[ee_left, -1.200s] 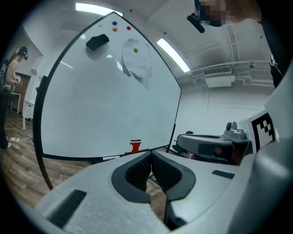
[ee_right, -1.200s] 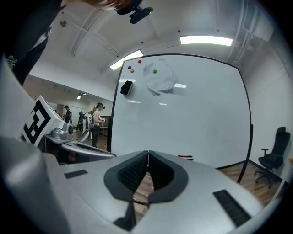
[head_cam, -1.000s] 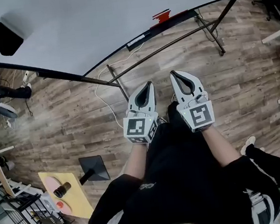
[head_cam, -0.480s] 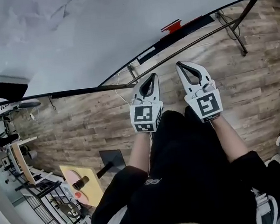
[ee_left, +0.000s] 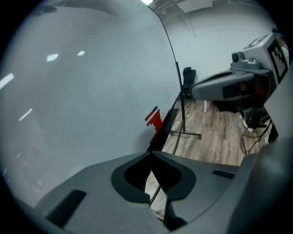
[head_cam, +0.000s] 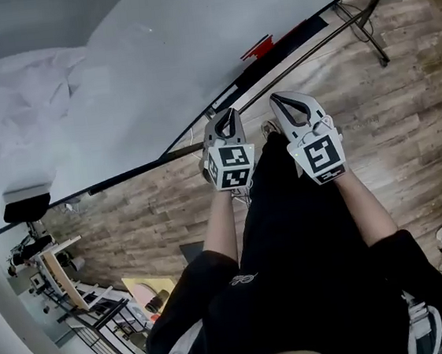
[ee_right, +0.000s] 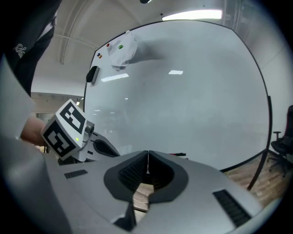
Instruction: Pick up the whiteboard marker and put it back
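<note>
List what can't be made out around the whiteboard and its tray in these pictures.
- Head view: the red item at the tray is too small to tell whether it is a marker.
- Right gripper view: the right gripper hides most of the tray.
- Left gripper view: the left gripper covers the tray's near end.

Your left gripper (head_cam: 227, 114) and right gripper (head_cam: 276, 98), jaws together and empty, point toward the whiteboard (head_cam: 153, 69); a red piece (head_cam: 258, 47) sits just beyond the right fingertips.
</note>
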`<state>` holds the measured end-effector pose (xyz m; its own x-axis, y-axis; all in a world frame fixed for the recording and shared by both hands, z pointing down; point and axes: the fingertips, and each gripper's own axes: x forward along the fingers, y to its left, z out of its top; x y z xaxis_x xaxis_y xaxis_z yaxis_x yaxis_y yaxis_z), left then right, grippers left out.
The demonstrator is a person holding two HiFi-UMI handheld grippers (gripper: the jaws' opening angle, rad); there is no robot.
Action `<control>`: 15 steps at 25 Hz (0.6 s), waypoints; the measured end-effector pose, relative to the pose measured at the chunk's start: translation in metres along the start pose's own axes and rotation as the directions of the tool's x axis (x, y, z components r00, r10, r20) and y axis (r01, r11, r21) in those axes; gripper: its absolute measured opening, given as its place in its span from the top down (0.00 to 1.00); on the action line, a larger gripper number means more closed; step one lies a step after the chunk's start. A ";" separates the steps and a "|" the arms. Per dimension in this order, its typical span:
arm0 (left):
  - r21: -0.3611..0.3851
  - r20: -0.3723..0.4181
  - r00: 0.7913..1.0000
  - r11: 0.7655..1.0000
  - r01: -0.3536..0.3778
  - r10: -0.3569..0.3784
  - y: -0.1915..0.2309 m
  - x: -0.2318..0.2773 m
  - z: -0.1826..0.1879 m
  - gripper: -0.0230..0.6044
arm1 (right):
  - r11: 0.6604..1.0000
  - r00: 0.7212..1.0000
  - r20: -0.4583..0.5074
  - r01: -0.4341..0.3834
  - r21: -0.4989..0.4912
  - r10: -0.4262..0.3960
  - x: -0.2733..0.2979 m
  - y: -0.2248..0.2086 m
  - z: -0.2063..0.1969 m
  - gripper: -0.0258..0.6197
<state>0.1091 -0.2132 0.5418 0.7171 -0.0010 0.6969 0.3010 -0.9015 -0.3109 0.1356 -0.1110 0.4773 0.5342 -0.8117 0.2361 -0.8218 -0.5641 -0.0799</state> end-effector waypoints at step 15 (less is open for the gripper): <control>0.282 -0.292 0.956 0.957 0.065 0.021 0.022 0.095 -0.063 0.82 | 0.986 0.983 -0.100 0.158 0.047 -0.152 0.002 -0.050 -0.029 0.96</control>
<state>0.1441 -0.2603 0.6414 0.5089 -0.1462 0.8483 0.5120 -0.7408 -0.4348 0.1719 -0.0806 0.5102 0.6307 -0.6971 0.3408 -0.7172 -0.6914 -0.0871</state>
